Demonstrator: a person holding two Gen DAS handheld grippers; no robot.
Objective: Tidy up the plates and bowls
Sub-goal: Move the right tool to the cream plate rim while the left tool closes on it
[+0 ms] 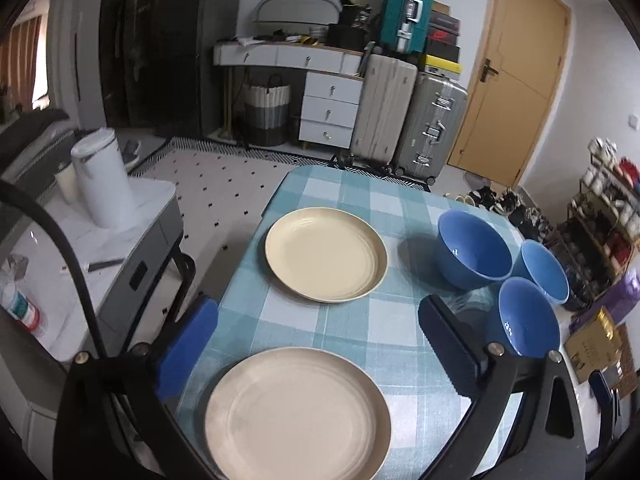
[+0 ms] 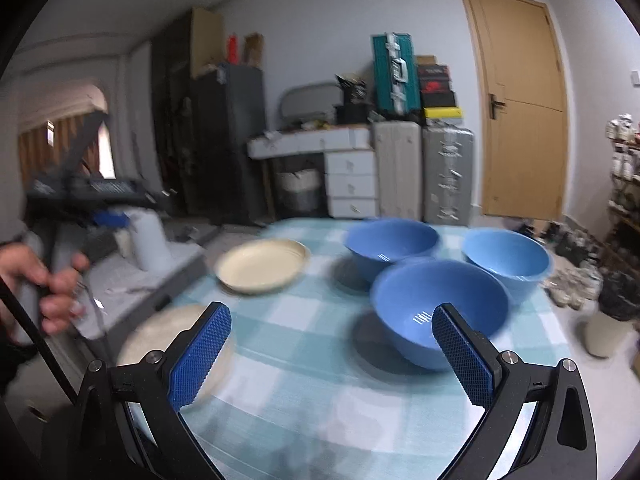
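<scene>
Here, a tabletop (image 1: 352,332) under a blue-and-white checked cloth, set in a cluttered room. On the cloth, two cream plates: near plate (image 1: 298,414) at the front edge, far plate (image 1: 326,254) beyond it, well apart. To the right, three blue bowls in a tight cluster: back bowl (image 1: 474,250), right bowl (image 1: 546,272), front bowl (image 1: 528,316), all upright, rims close together, perhaps touching, hard to tell through the lens.

Left tongs (image 1: 320,344) spread wide above the near plate, nothing between the blue pads, plate lying flat on the cloth below. Right tongs (image 2: 332,356) likewise wide and empty, pointed over the tabletop toward the bowls, right pad overlapping the front bowl in the picture; contact not clear, picture blurred. At the left of the right wrist view, a hand (image 2: 48,292) gripping the handle of the other tool.

Beside the tabletop on the left, a low grey cabinet (image 1: 136,248) with a white jug (image 1: 104,180) on top. Floor pale with small black dots. Against the back wall, a white desk with drawers (image 1: 328,108), a striped basket (image 1: 266,114) under it, two upright suitcases (image 1: 412,116), a teal case (image 1: 408,10) stacked above. Wooden door (image 1: 516,76) shut at the right, shoes (image 1: 504,202) and a crowded rack (image 1: 604,216) along the right wall.
</scene>
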